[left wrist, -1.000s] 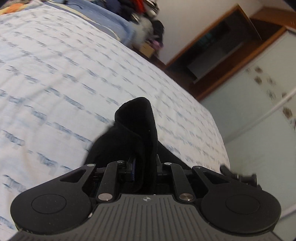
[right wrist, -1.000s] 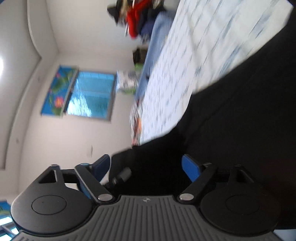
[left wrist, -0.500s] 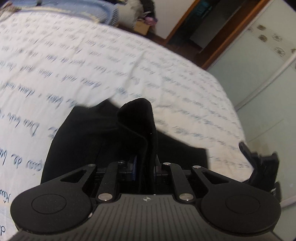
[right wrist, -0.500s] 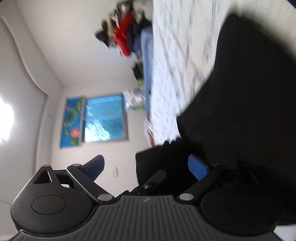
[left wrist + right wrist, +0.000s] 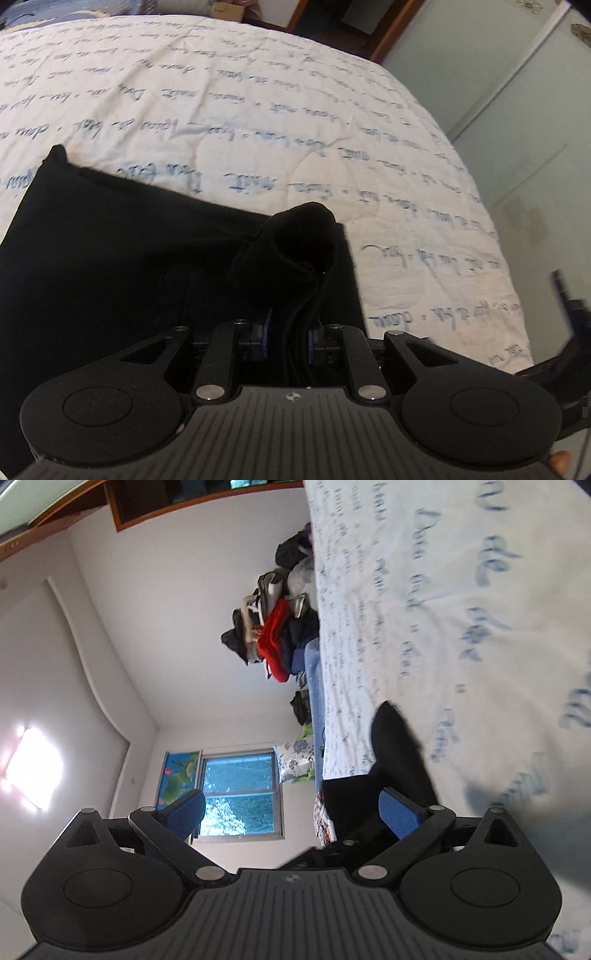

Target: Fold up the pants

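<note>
Black pants being folded on a bed, 1 gripper pinching, 1 letting go.
Left wrist view: the left gripper (image 5: pixel 287 338) is clamping a bunched fold of the black pants (image 5: pixel 110 258), which are lying on the script-printed white bedsheet (image 5: pixel 258 110). Right wrist view: the right gripper (image 5: pixel 291 810) has just been opening, its blue pads (image 5: pixel 399 812) standing wide apart and pressing nothing, the pants' edge (image 5: pixel 399 746) lying just beyond them.

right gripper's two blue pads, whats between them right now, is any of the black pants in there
Nothing is pinched. In the right wrist view the right gripper stands open with pads wide apart; the black pants lie beyond, with only window and wall in the gap.
</note>
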Demonstrator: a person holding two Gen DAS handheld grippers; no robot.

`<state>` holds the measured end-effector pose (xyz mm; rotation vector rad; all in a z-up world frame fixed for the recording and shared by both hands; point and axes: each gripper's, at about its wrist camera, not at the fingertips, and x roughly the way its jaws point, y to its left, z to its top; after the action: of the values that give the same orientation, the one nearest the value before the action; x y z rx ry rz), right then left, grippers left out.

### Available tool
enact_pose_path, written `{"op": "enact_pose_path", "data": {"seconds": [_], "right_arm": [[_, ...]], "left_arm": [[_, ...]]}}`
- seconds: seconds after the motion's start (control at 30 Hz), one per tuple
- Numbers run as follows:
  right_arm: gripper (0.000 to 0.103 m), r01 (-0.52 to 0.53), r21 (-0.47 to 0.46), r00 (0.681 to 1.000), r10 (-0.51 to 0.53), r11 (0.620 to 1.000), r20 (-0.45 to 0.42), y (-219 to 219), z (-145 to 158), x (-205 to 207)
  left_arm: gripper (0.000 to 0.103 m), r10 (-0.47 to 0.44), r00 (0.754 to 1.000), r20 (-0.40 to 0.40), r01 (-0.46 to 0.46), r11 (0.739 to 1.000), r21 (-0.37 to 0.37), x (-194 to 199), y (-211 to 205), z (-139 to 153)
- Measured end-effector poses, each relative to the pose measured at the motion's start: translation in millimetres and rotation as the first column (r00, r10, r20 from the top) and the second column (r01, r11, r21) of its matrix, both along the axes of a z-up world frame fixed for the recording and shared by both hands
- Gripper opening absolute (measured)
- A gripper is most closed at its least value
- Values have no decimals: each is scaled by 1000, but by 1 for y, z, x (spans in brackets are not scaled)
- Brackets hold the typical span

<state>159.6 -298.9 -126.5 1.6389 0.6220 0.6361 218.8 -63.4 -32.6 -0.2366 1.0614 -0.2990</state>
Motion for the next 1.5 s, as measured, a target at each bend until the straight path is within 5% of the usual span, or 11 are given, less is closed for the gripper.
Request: {"op": "enact_pose_path", "data": {"seconds": [0.17,0.33,0.47,0.57,0.7,0.9,1.07,1.1,1.2,1.3,1.5], "right_arm": [[102,-4,7,1000,4,1000,-8,-8,-13,-4],[102,-25,-56,1000,26,998,5,-6,-4,-2],[101,-22,-88,1000,23,996,2,-8,-2,-1],[101,-49,-142,999,50,989,3,-2,4,1],[101,-135,-283,991,133,949,-29,11,17,10],[101,-240,-404,971,228,883,-78,34,26,23],[100,-303,-527,949,301,794,-93,59,32,28],[95,-313,-556,944,317,770,-92,64,34,29],[15,-353,-674,919,375,649,-120,83,42,31],[14,-348,-774,893,439,530,-101,100,45,33],[12,-291,-838,885,463,461,-53,89,81,44]], "left_arm": [[55,-107,994,33,108,994,-24,-4,-11,-9],[56,-45,995,92,58,988,-143,-15,6,0],[71,27,982,185,9,981,-194,-41,39,24],[73,79,965,252,-30,981,-192,-65,67,35],[73,102,938,332,-73,992,-100,-91,95,41],[74,128,944,303,-107,991,-83,-103,120,26],[74,52,932,360,-64,998,23,-107,111,11],[75,38,928,370,-56,998,36,-107,109,8],[79,13,928,371,-33,998,50,-104,101,-2],[83,-6,927,375,-23,997,74,-105,92,-12],[91,-65,922,381,51,998,45,-114,70,-15]]}}
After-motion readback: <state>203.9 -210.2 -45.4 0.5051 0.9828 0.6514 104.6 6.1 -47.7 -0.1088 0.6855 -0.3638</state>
